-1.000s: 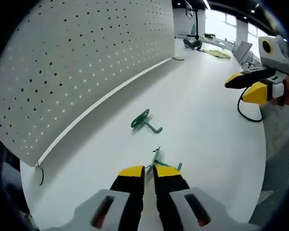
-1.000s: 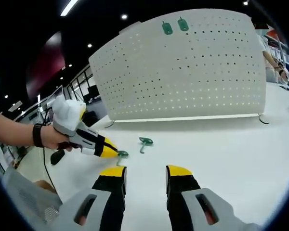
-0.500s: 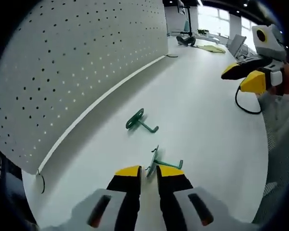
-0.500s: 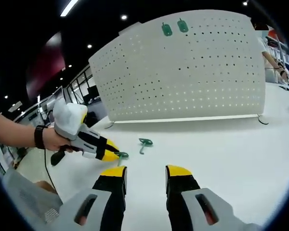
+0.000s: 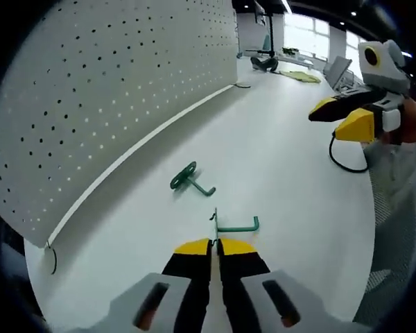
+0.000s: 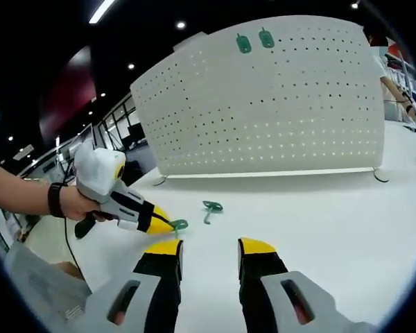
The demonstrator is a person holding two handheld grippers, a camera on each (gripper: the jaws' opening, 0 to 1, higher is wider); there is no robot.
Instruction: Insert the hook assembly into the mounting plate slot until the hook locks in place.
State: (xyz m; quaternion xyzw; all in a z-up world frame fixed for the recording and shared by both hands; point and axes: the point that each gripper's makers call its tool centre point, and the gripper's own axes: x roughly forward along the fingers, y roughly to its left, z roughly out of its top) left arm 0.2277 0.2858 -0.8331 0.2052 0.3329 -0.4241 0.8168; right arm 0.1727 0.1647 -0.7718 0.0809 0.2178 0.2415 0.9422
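My left gripper (image 5: 211, 244) is shut on a green hook (image 5: 236, 225); its flat plate stands edge-on between the yellow tips and its bent arm points right. The same left gripper (image 6: 163, 223) enters the right gripper view from the left, in a person's hand, with the hook (image 6: 179, 224) at its tip, low over the white table. A second green hook (image 5: 187, 179) lies loose on the table (image 5: 277, 180), and it also shows as that second hook (image 6: 211, 207) in front of the pegboard. The white pegboard (image 6: 277, 104) stands upright. My right gripper (image 6: 209, 248) is open and holds nothing.
Two green hooks (image 6: 244, 44) hang near the pegboard's top edge. A black cable (image 5: 340, 156) loops on the table's right side. My right gripper (image 5: 347, 118) hovers at the upper right of the left gripper view. A person (image 6: 392, 76) stands far right.
The left jaws have shut on the near hook, which now stands upright between the tips. The right gripper has stayed where it was.
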